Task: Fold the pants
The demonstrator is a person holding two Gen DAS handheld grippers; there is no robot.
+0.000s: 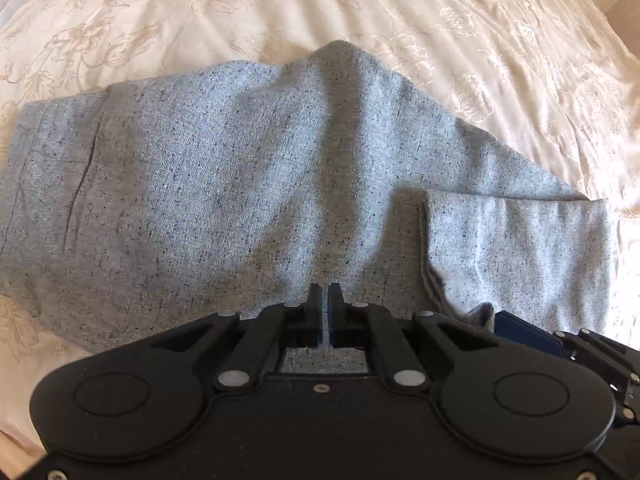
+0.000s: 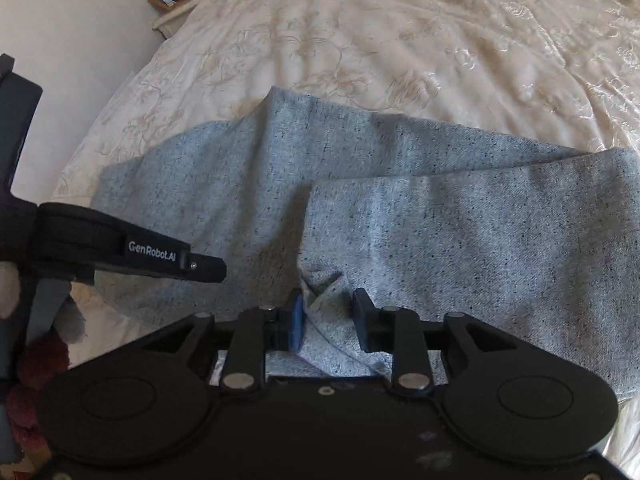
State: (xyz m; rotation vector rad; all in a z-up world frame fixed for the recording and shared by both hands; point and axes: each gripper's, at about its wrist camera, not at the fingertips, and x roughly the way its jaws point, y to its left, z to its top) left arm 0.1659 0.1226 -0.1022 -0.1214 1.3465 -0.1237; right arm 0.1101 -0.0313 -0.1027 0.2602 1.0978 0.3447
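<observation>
Right wrist view: your right gripper [image 2: 327, 312] fingers stand apart around the pants [image 2: 440, 240] hem; left gripper [image 1: 324, 304] nearly closed, empty; lift clear without snagging the fold

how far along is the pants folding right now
Done: the gray pants lie on the cream bedspread with the leg end already folded back over the rest. In hand: the left gripper is nearly shut with no cloth visibly pinched, and the right gripper stands open around a bunched hem, not pressing it. Left: the upper edge still peaks unevenly, so smoothing and probably another fold remain.
</observation>
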